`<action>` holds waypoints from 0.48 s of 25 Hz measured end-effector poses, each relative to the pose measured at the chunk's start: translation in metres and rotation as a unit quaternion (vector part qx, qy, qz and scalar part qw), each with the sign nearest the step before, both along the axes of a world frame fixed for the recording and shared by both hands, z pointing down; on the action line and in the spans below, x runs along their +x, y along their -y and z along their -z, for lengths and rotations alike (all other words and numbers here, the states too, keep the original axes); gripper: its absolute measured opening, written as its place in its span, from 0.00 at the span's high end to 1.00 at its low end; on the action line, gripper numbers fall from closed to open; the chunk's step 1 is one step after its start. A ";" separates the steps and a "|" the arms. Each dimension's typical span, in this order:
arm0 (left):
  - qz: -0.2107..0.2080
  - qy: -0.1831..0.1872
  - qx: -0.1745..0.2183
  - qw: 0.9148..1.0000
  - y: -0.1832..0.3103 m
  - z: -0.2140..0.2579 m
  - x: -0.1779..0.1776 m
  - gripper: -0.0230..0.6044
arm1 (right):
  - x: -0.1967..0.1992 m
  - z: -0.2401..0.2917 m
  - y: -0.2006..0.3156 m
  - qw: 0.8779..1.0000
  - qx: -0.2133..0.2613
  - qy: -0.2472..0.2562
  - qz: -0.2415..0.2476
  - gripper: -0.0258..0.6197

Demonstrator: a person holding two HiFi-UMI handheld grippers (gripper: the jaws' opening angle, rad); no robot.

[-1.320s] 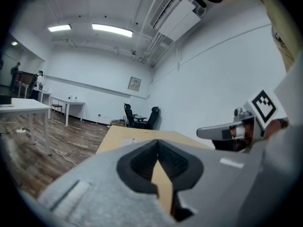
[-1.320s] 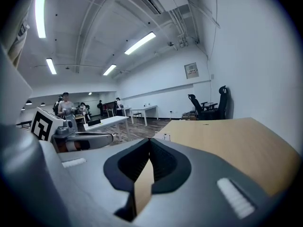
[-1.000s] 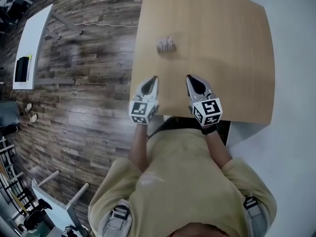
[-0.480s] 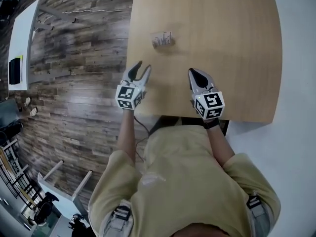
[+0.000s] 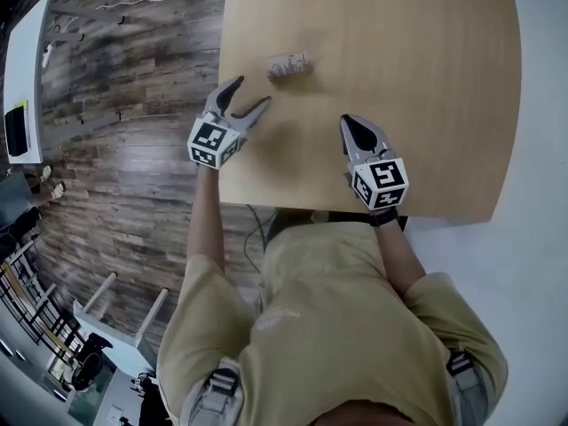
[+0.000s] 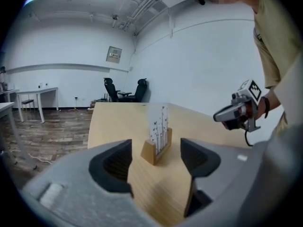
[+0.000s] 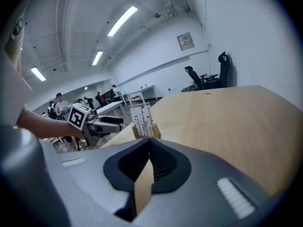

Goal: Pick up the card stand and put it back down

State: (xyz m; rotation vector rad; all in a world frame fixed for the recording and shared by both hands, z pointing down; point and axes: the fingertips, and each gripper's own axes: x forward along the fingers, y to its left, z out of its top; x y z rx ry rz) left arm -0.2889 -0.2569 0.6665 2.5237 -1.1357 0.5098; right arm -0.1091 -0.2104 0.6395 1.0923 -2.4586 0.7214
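The card stand (image 5: 289, 66), a small wooden block holding a white printed card, stands upright on the light wooden table (image 5: 426, 78) near its left edge. My left gripper (image 5: 248, 96) hovers just short of it, at the table's left edge. Its jaws are opening, with nothing between them. In the left gripper view the card stand (image 6: 157, 138) shows ahead, framed by the left gripper (image 6: 156, 162). My right gripper (image 5: 348, 124) is shut and empty over the table's near part. The right gripper view shows the right gripper (image 7: 149, 143) with the card stand (image 7: 143, 122) beyond it.
Dark wood floor lies left of the table. A white desk (image 5: 22, 69) stands at the far left. Office chairs (image 6: 124, 89) sit beyond the table's far end. People (image 7: 59, 105) and desks are in the room's background.
My left gripper has moved forward and to the left, closer to the card stand, and its jaws have gone from shut to wide apart. The right gripper has hardly moved.
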 end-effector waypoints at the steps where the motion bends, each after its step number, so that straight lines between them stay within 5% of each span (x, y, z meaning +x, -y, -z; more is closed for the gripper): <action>1: -0.007 -0.004 0.002 1.000 0.007 -0.001 0.003 0.46 | 0.002 -0.004 0.004 1.000 -0.003 0.000 -0.002 0.96; 12: -0.061 -0.019 0.009 0.998 0.063 -0.022 0.046 0.57 | 0.023 -0.031 0.034 0.999 -0.022 -0.012 -0.026 0.96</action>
